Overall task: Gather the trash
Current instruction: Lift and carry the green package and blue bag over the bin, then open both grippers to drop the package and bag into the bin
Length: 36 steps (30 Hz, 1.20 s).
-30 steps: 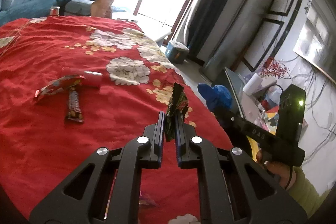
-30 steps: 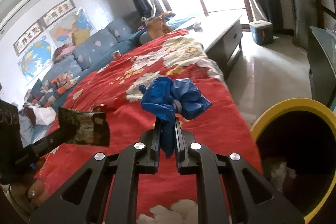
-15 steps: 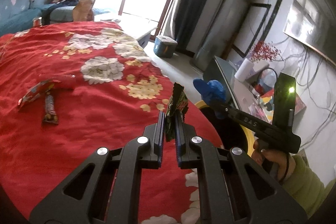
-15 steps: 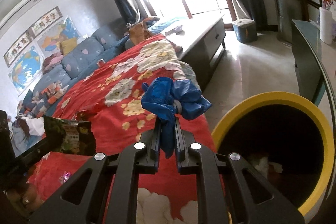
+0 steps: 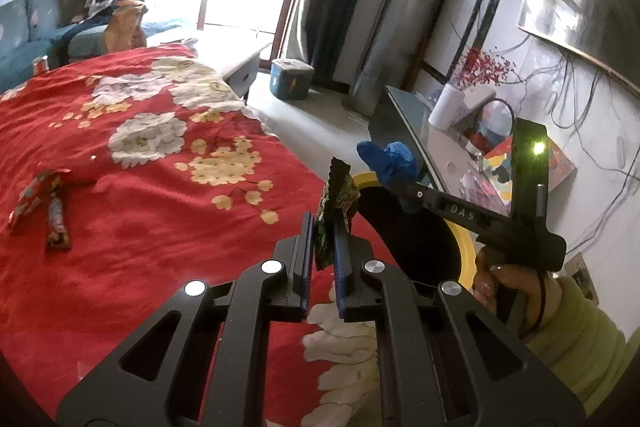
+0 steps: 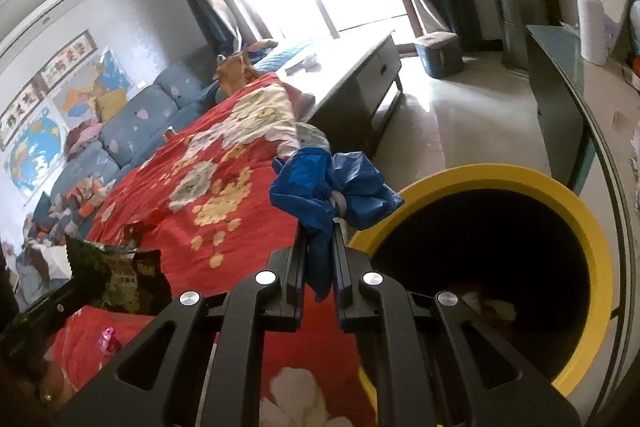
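Note:
My left gripper (image 5: 323,223) is shut on a dark green snack wrapper (image 5: 336,203), held upright above the red bedspread's right edge. In the right wrist view that wrapper (image 6: 116,271) shows at the lower left. My right gripper (image 6: 320,239) is shut on a crumpled blue plastic bag (image 6: 332,187), close to the left rim of the yellow-rimmed bin (image 6: 592,255). The left wrist view shows the blue bag (image 5: 390,159) over the bin (image 5: 466,255), whose inside is dark with some scraps at the bottom.
Two candy wrappers (image 5: 44,199) lie on the red flowered bedspread (image 5: 140,211) at the left. A small pink wrapper (image 6: 108,339) lies near the bed's front. A glass desk (image 5: 432,147) with a paper roll stands right of the bin. A blue box (image 5: 291,79) sits on the floor.
Both grippers have moved right across the bed toward the bin, each with its load. The bin now fills more of the right wrist view, and the candy wrappers slid left in the left wrist view.

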Available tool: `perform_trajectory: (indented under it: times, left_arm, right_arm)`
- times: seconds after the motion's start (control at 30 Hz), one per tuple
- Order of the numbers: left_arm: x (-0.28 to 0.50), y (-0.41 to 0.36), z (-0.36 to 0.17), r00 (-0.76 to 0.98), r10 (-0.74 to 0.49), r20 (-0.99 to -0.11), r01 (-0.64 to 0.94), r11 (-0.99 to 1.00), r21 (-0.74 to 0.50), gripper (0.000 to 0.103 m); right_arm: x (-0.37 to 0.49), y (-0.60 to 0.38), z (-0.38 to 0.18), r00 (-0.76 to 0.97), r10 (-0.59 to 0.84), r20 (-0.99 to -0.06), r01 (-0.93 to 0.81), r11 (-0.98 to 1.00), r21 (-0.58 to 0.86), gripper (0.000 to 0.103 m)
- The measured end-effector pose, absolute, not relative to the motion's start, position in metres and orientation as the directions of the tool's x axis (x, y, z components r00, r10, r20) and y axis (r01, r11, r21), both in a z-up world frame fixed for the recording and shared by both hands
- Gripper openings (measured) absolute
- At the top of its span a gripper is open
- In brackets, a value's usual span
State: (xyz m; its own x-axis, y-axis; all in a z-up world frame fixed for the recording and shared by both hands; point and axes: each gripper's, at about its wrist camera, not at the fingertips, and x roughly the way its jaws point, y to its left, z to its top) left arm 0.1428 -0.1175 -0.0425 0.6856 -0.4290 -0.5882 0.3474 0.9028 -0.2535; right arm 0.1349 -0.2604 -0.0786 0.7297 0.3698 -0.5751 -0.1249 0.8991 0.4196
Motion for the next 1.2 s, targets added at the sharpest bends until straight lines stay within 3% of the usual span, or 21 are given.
perform_trajectory:
  times: [1.2]
  left_arm:
    - [0.176,-0.231,-0.074,0.563,-0.448,-0.695,0.529,0.841,-0.114,0.005]
  right_arm:
    - [0.124,-0.355,-0.131,0.707,0.290,-0.645,0.080,0.874,0.480,0.014]
